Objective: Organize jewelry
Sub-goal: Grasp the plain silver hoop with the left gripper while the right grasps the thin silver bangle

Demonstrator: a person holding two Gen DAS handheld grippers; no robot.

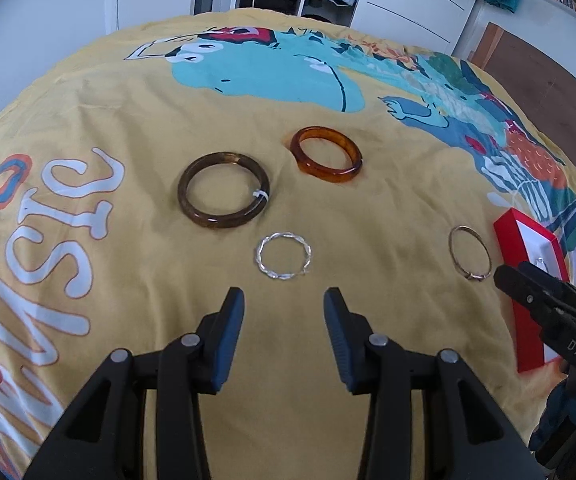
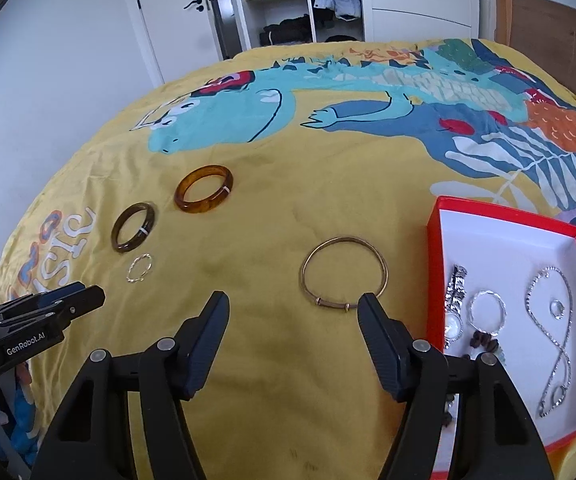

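Both hand-held grippers hover spread apart and empty over the yellow bedspread: the left hand-held gripper with the twisted silver bracelet at 12 o'clock, the right hand-held gripper with the thin gold bangle at 1 o'clock. The red jewelry box, at 3 o'clock, holds a silver chain necklace and a watch.

A yellow bedspread is printed with a turquoise cartoon dinosaur and white lettering. A dark brown glassy bangle, an amber translucent bangle, a twisted silver ring-bracelet and a thin gold wire bangle are seen beside a red-rimmed, white-lined box
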